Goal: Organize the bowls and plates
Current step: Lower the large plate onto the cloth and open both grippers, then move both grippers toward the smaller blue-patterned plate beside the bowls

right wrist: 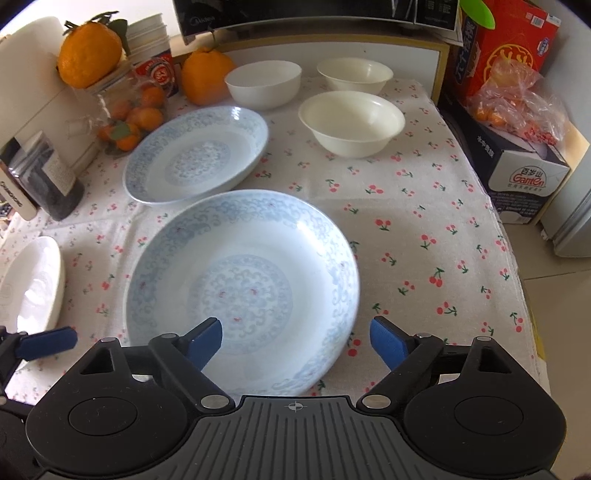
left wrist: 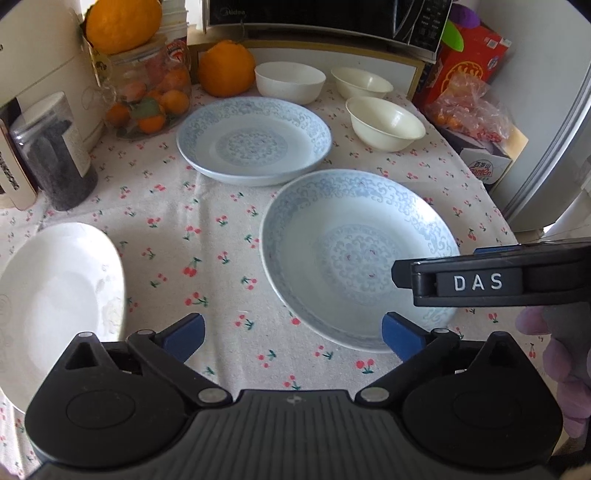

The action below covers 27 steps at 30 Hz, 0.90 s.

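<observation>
Both grippers, left (left wrist: 291,334) and right (right wrist: 295,338), hover with fingers apart over the near plate (right wrist: 240,284) on the tabletop (right wrist: 424,229).

Cherry-print tablecloth (right wrist: 424,206); two large oranges (right wrist: 205,75); fruit jar (left wrist: 147,96); red box (right wrist: 506,48).

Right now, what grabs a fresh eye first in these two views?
The near blue-patterned plate dominates, lying flat on the cherry-print tablecloth just ahead of the open right gripper. Behind it to the left sits a matching second plate, with three cream bowls grouped at the back. The large orange atop the jar at the back left stands out, and a plain white plate lies left of the open left gripper.
</observation>
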### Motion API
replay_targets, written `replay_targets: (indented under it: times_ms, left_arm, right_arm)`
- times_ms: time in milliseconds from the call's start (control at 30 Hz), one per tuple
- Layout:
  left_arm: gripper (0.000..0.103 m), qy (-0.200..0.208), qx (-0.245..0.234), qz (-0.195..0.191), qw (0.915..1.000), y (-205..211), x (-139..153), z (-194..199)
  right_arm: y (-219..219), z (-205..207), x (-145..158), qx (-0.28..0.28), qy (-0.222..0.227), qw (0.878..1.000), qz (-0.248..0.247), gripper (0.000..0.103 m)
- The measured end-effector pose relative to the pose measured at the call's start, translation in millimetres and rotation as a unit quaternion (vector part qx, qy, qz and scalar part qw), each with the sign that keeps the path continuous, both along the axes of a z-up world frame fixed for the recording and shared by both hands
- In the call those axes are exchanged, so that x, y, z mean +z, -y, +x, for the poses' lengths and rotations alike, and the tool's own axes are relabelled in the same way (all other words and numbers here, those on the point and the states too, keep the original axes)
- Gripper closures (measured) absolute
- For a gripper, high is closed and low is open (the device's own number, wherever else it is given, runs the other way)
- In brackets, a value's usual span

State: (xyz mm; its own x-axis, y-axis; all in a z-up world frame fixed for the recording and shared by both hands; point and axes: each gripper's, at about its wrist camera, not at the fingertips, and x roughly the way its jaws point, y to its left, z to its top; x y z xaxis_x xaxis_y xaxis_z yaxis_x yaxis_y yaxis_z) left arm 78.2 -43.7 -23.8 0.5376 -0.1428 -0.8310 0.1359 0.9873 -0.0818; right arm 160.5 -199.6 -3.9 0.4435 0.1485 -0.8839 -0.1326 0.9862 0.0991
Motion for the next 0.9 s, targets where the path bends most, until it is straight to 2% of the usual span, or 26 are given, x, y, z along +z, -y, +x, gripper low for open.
replay_targets:
  times_ms: [267, 500, 700, 900]
  left_arm:
    - [0.001, 0.005, -0.005, 0.042, 0.9991, -19.6, 10.5, 1.1]
    - [0.001, 0.013, 0.012, 0.081, 0.9966, -63.0, 26.2, 6.3]
    - [0.001, 0.009, 0.060, 0.064, 0.9961, -114.5, 31.2, 10.1]
    - [0.001, 0.005, 0.106, 0.044, 0.9934, -158.8, 21.3, 10.3]
  right_arm:
    - [-13.1, -1.1, 14.8, 0.014, 0.015, 1.000, 0.013, 0.013]
    - [-31.8, 1.0, 22.3, 0.020, 0.019, 0.999, 0.031, 0.012]
    - [-57.5, 6.7, 21.2, 0.022, 0.006, 0.998, 0.062, 0.012]
    - [-86.7, 9.0, 16.8, 0.029, -0.009, 0.995, 0.092, 0.012]
